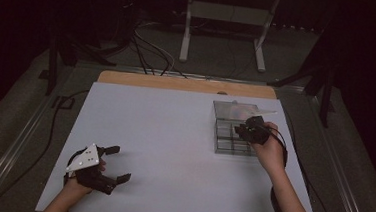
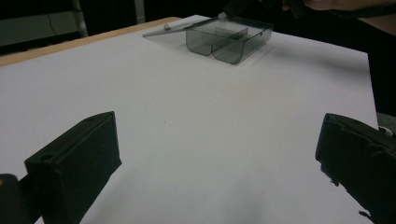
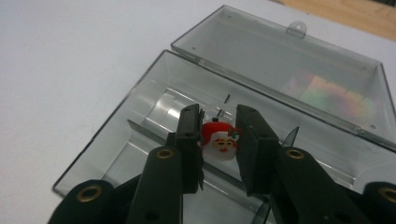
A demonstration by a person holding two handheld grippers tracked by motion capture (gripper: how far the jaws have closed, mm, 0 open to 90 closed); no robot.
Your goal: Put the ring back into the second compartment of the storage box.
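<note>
A clear smoky plastic box (image 1: 222,138) with several compartments lies open at the right of the white table; its lid (image 3: 280,65) lies back flat behind it. My right gripper (image 1: 247,129) hovers over the box, shut on a small red-and-white Santa figure (image 3: 219,140), which hangs between the jaws above a divider (image 3: 140,128). At the front left my left gripper (image 1: 119,164) rests low on the table, open, with nothing between its jaws (image 2: 219,140). From that gripper the box (image 2: 229,39) stands far off across the sheet.
A white sheet (image 1: 174,135) covers the table, with a wooden strip (image 1: 187,83) along the back edge. Cables (image 1: 149,53) and a metal stand (image 1: 227,18) lie on the dark floor beyond. A colourful sticker (image 3: 331,95) shows through the lid.
</note>
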